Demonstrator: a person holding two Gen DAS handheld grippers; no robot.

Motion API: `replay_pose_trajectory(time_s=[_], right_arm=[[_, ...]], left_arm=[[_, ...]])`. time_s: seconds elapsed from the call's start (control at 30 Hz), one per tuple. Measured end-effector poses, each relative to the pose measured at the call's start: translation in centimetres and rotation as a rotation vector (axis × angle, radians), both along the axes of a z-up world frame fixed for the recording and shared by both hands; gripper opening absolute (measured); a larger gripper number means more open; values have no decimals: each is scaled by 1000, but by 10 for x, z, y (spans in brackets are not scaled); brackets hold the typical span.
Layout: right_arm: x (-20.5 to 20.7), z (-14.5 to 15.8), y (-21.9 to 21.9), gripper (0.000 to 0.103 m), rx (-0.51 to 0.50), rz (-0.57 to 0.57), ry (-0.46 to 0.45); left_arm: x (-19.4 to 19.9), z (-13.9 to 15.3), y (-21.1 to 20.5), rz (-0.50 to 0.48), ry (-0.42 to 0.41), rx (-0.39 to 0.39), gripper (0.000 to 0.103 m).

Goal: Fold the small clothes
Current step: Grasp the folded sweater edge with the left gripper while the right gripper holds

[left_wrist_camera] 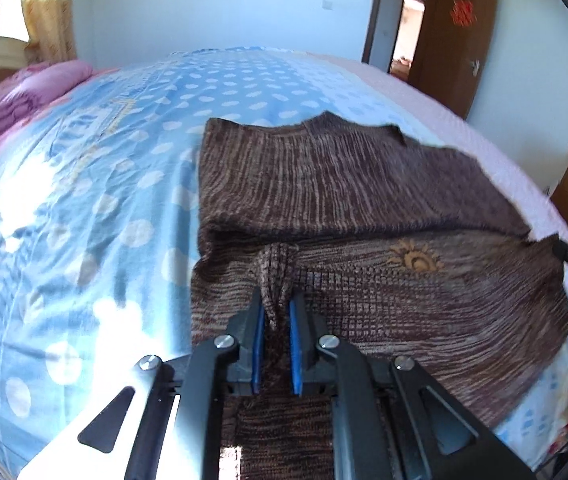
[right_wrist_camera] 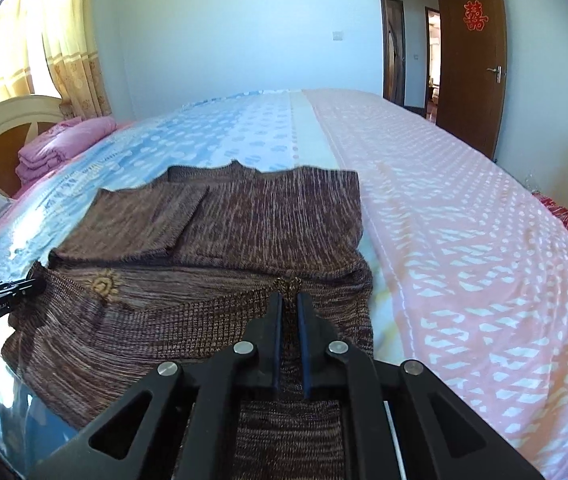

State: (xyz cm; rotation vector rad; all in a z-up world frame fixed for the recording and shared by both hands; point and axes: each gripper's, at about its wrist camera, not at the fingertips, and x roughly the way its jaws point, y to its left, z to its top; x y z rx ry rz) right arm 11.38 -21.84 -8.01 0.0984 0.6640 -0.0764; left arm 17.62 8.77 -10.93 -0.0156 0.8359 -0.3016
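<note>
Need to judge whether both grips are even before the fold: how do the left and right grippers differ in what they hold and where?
The left gripper pinches a raised bunch of the brown sweater, near its edge over the blue dotted sheet. The right gripper pinches a thinner bit of knit, near the edge beside the pink blanket. The sun motif lies nearer the left gripper. Both are shut on the sweater's near, folded-over part.
</note>
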Motion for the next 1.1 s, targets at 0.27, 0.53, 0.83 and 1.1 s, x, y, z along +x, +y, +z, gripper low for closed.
replay_pose_trajectory(time_s=[0.27, 0.53, 0.83, 1.1], right_arm=[[-7, 24, 2, 7, 20, -2, -72], [-10, 43, 7, 7, -36, -7, -127], [2, 50, 4, 7, -32, -19, -146], [26, 62, 5, 7, -53, -17, -174]], left_arm=[[-8, 14, 14, 33, -33, -84, 11], [-6, 33, 17, 47, -67, -143, 11], [10, 42, 20, 80, -81, -137, 11], [36, 45, 20, 114, -78, -139, 11]])
